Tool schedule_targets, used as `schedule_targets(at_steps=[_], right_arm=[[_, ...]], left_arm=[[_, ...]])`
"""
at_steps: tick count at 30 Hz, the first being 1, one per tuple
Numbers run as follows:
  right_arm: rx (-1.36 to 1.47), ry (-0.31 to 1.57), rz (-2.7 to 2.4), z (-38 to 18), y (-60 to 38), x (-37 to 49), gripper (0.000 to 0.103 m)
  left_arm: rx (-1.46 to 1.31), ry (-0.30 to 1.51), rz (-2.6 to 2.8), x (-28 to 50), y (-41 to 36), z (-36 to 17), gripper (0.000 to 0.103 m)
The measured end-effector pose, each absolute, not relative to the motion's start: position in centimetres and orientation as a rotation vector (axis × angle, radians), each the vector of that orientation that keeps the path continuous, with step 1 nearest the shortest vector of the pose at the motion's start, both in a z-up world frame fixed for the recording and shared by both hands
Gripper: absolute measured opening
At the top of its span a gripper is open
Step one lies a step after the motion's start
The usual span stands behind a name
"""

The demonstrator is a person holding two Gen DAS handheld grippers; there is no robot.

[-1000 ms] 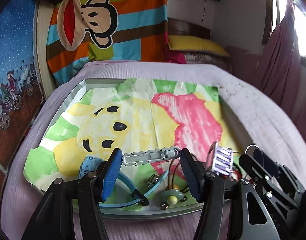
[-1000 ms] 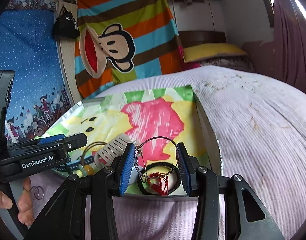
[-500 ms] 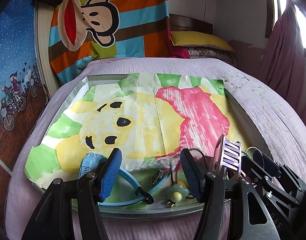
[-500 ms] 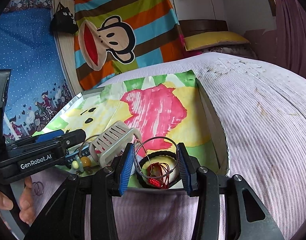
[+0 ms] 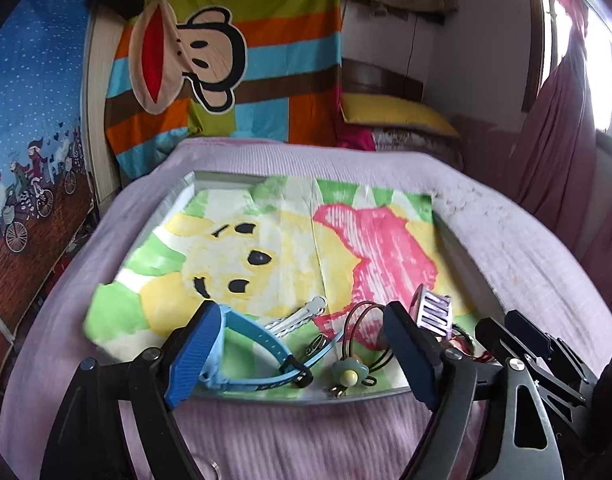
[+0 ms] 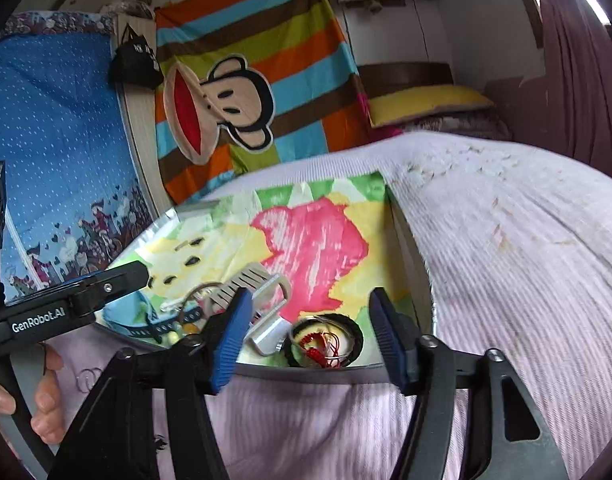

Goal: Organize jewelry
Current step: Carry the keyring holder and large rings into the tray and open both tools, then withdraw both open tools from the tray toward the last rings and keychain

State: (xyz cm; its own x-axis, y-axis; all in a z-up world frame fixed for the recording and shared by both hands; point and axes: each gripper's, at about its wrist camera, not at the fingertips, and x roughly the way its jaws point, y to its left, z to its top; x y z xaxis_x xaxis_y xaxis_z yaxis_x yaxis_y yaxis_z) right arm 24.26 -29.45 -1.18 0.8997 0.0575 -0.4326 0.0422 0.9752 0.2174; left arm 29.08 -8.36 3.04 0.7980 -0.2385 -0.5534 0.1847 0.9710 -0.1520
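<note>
We hold both grippers over the near edge of the tray (image 5: 174, 204), and both stand wide apart with nothing between the pads. The left gripper (image 5: 302, 350) frames the blue watch (image 5: 258, 336), with the silver clip (image 5: 300, 316) at about 12 o'clock from it and the flower hair tie (image 5: 348, 376) nearer 4 o'clock. The right gripper (image 6: 310, 334) hangs over the tray's near right corner, where the thin wire bangle (image 6: 326, 330) lies on a black ring (image 6: 356, 334) with a red tassel (image 6: 322, 346) inside it.

We judge this a pause between picks: the pieces sit in one cluster along the near rim and the far stretch of the painted liner is bare, so spreading them out looks like the job. The next move calls for a low, narrow pinch on one thin piece (the watch strap or the clip is likeliest for the left) without dragging its neighbours.

Much is tangled. The silver comb (image 6: 250, 284) is half behind the right gripper's left finger, the hair-tie loops cross the watch strap, and we cannot tell how many small charms lie beneath.
</note>
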Motion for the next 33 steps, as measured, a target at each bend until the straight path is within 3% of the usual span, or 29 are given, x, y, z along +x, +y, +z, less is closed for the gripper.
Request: schedule_targets(at_steps=[5, 13, 24, 33], right_arm=[[0.227, 0.372, 0.012, 0.2, -28.9, 21.7, 0.068], [0.176, 0.237, 0.047, 3.0, -26.9, 16.9, 0.101], [0.157, 0.194, 0.133, 3.8, -23.3, 12.1, 0.102], [0.099, 0.278, 0.141, 1.6, -21.2, 11.1, 0.102]], left_arm=[[-0.117, 0.523, -0.205, 26.2, -6.3, 4.4, 0.100], [-0.147, 0.415, -0.158, 20.6, -2.5, 5.6, 0.103], [-0.135, 0.332, -0.066, 14.5, 1.3, 5.5, 0.103], [-0.118, 0.341, -0.022, 13.0, 3.7, 3.3, 0.103]])
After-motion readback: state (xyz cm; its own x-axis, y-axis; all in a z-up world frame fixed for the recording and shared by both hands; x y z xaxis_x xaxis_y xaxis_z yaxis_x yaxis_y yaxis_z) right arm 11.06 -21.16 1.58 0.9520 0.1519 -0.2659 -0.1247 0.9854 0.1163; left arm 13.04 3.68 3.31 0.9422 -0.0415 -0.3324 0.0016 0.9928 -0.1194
